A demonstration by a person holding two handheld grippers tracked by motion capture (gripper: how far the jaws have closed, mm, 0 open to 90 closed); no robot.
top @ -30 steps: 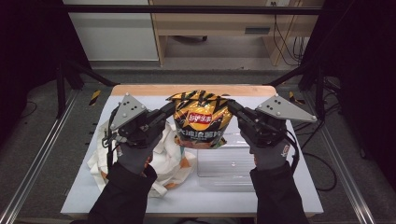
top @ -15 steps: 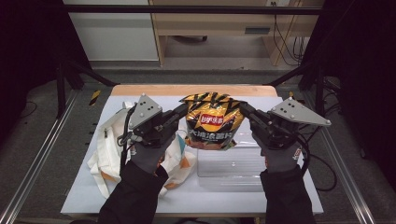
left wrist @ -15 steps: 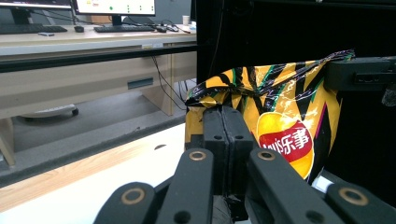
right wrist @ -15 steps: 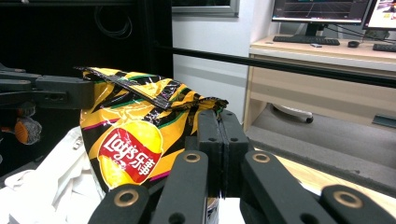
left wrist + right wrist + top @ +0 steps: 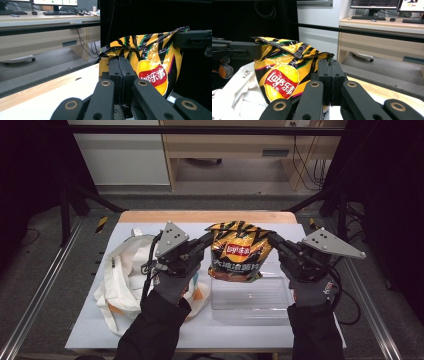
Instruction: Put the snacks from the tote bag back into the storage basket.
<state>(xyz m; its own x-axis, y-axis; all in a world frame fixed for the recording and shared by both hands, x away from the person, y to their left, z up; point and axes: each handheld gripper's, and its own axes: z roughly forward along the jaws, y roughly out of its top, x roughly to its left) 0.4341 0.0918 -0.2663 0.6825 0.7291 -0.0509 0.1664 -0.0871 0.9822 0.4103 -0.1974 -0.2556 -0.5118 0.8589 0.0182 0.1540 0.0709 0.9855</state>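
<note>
— Right, what have we got over the clear plastic tray [image 5: 250, 297]?

— Up in the air above its far edge, a yellow-and-black crinkly chip bag [image 5: 240, 252], upright, long axis running top to bottom, sealed top edge uppermost, red logo facing the person.

— And who's got it?

— Both! The left gripper [image 5: 207, 240] has its jaws pressed together on the bag's top left corner; the right gripper [image 5: 272, 239] is clamped the same way on the top right corner. Each gripper view shows the black jaws pinched on foil.

— Room around it?

— The bag's bottom edge hangs free, just above the tray. Left of the tray a crumpled white cloth tote bag [image 5: 122, 280] sprawls on the white tabletop [image 5: 225, 335], close under the left hand. Behind the tray, bare tabletop runs to the wooden strip [image 5: 200, 216].
</note>
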